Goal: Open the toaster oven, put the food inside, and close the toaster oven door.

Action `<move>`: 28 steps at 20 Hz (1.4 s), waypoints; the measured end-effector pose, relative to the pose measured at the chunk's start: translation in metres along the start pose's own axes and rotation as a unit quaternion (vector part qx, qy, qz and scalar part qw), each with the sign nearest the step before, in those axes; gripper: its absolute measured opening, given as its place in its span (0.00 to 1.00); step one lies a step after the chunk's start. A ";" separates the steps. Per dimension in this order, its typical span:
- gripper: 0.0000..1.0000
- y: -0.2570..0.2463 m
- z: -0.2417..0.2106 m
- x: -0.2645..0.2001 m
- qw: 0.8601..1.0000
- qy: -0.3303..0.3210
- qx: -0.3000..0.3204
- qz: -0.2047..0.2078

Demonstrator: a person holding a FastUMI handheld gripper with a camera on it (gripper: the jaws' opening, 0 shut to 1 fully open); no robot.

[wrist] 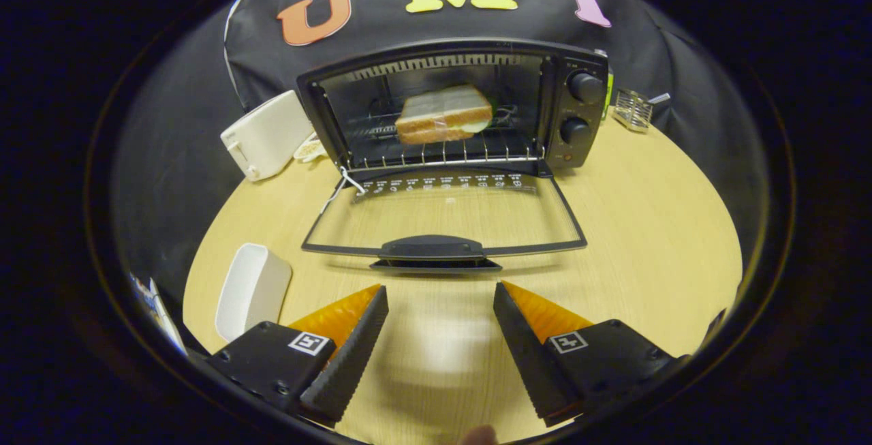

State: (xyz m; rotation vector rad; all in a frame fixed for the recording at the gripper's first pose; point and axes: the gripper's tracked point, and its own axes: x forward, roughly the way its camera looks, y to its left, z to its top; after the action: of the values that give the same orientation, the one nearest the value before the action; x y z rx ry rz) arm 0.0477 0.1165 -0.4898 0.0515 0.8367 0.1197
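Ahead of the gripper (441,289), at twelve o'clock, the toaster oven (455,108) stands on the round wooden table (647,227) with its mouth facing the fingers. Its glass door (446,217) lies folded flat down toward the gripper, the door handle (432,249) at the near edge, just beyond the fingertips. The gripper's fingers are spread wide with nothing between them, over bare tabletop. A sandwich (444,115) rests on the wire rack inside the cavity, its long axis running from nine to three o'clock, its cut face toward the door. Two knobs (584,87) sit on the oven's panel at about one o'clock. A white toaster (267,135) stands at ten o'clock, just beside the oven's left wall. A white tray (253,289) lies at nine o'clock near the left finger, close to the table edge. A small wire basket (633,110) sits at two o'clock by the far rim. Open wood stretches right of the door.
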 end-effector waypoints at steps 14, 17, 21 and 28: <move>1.00 -0.003 0.006 0.024 1.000 0.004 0.009 -0.020; 1.00 -0.001 0.016 0.009 1.000 -0.008 0.011 -0.017; 1.00 0.000 0.040 -0.019 0.999 -0.038 0.021 -0.011; 1.00 0.000 0.112 -0.052 0.992 -0.125 -0.019 -0.010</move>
State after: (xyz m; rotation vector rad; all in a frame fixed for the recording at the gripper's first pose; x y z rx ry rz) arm 0.0966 0.1100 -0.3765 0.0215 0.5837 0.1085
